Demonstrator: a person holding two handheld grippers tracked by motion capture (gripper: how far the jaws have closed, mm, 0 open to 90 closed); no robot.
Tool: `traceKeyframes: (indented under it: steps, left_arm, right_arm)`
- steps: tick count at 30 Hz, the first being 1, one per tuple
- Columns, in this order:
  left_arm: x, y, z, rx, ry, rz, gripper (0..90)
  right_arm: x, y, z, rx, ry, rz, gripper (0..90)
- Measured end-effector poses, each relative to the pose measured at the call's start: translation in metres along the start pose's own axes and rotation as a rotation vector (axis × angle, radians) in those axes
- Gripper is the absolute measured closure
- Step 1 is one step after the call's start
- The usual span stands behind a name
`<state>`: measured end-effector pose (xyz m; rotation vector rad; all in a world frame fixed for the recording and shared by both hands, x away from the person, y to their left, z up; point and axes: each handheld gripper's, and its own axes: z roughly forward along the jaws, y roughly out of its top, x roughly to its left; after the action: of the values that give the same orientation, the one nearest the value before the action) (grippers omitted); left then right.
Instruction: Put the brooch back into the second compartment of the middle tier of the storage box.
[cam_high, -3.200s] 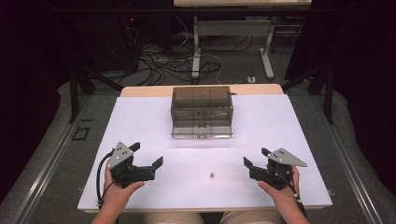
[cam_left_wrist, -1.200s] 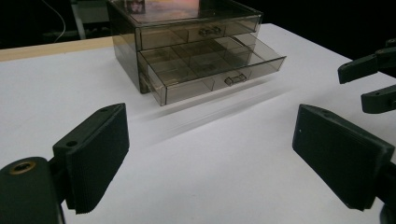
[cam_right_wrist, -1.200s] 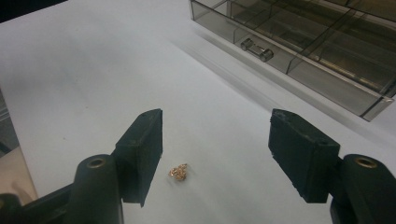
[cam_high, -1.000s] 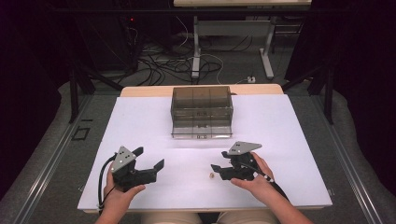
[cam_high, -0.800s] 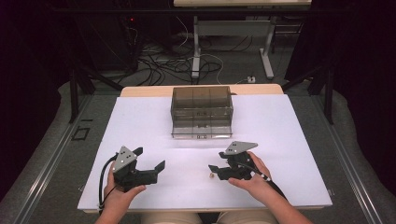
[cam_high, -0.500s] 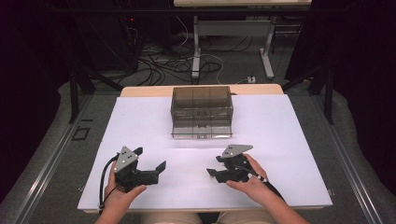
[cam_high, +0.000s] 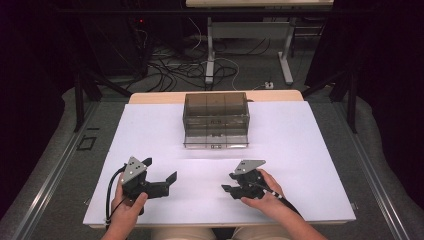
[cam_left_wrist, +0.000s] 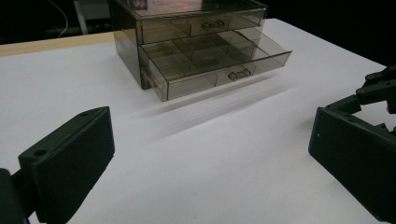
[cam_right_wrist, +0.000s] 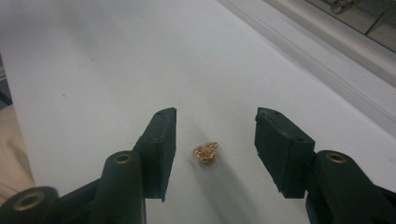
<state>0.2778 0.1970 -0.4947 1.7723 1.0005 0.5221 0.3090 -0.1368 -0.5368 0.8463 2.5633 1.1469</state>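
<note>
A tiny gold trinket (cam_right_wrist: 206, 152), crumpled like a small earring or charm, lies on the white table. My right gripper (cam_right_wrist: 215, 127) is open and low over the table, one jaw on each side of the trinket without touching it. In the high view the right gripper (cam_high: 228, 182) is front centre, pointing left. The left gripper (cam_high: 160, 170) is open at the front left, with nothing between its jaws. A smoky clear drawer box (cam_high: 216, 120) stands at the middle back. Its lower drawer (cam_left_wrist: 219, 63) is pulled out and divided into several compartments.
The white table top (cam_high: 310, 150) reaches a wooden edge (cam_high: 155, 97) at the back. Beyond it on the floor are cables and desk legs (cam_high: 210, 55). A black cable (cam_high: 111, 192) trails from the left gripper.
My right gripper has moved left from the front right of the table to the trinket and now straddles it. The left gripper has stayed where it was.
</note>
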Motion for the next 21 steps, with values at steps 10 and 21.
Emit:
traceKeyframes:
  steps: [10, 21]
  left_arm:
    - [0.001, 0.0, 0.001, -0.001, -0.004, -0.008, 0.6]
    - [0.0, 0.0, 0.0, 0.002, -0.009, -0.007, 0.6]
  right_arm:
    - [0.004, -0.002, 0.008, 0.031, -0.005, -0.044, 53.1]
    - [0.008, -0.003, 0.016, 0.059, -0.014, -0.094, 55.3]
